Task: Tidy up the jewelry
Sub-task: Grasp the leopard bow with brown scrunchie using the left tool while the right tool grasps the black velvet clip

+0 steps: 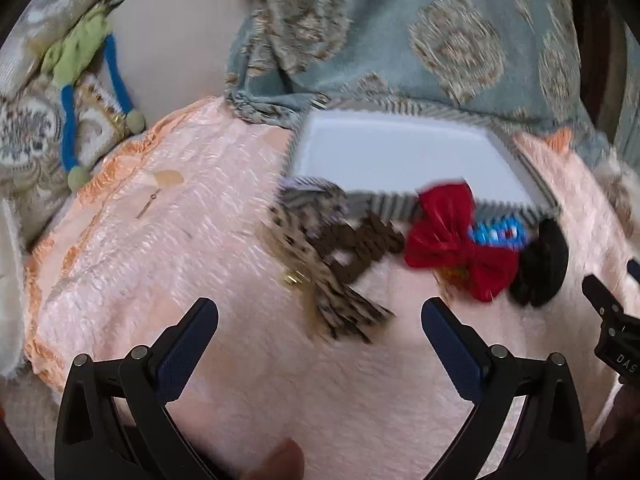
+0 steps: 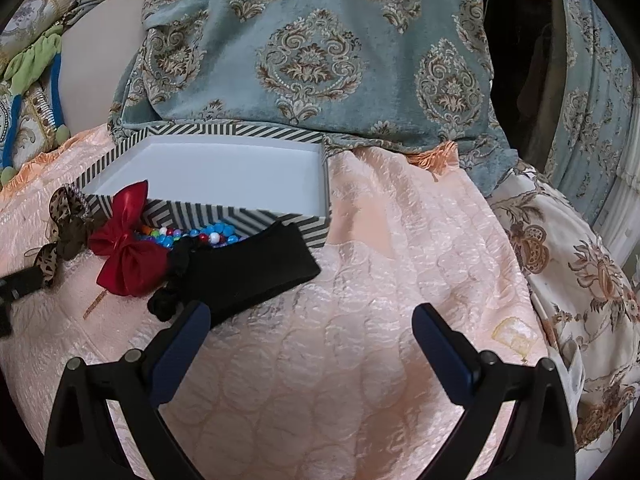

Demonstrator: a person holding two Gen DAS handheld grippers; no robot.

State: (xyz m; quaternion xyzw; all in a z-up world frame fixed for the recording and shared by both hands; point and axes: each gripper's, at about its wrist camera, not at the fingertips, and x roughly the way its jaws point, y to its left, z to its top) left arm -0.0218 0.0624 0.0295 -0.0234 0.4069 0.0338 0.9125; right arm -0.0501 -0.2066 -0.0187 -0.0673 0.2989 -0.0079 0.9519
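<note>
A striped box [image 2: 240, 220] with a white empty inside lies on a pink quilted cloth [image 2: 340, 340]; it also shows in the left wrist view [image 1: 400, 200]. In front of it lie a leopard-print bow [image 1: 316, 276] [image 2: 64, 220], a red bow [image 1: 452, 240] [image 2: 124, 244], a coloured bead string [image 2: 188, 236] [image 1: 500, 234] and a black hair band [image 2: 248, 272] [image 1: 540, 264]. My left gripper [image 1: 320, 320] is open, just short of the leopard bow. My right gripper [image 2: 312, 320] is open, empty, its left finger by the black band.
A blue patterned cushion [image 2: 320, 60] stands behind the box. A green and blue cloth toy [image 1: 80, 80] lies at the far left. A floral cloth [image 2: 560, 260] lies to the right of the pink one. The right gripper's tip [image 1: 612, 320] shows at the left view's right edge.
</note>
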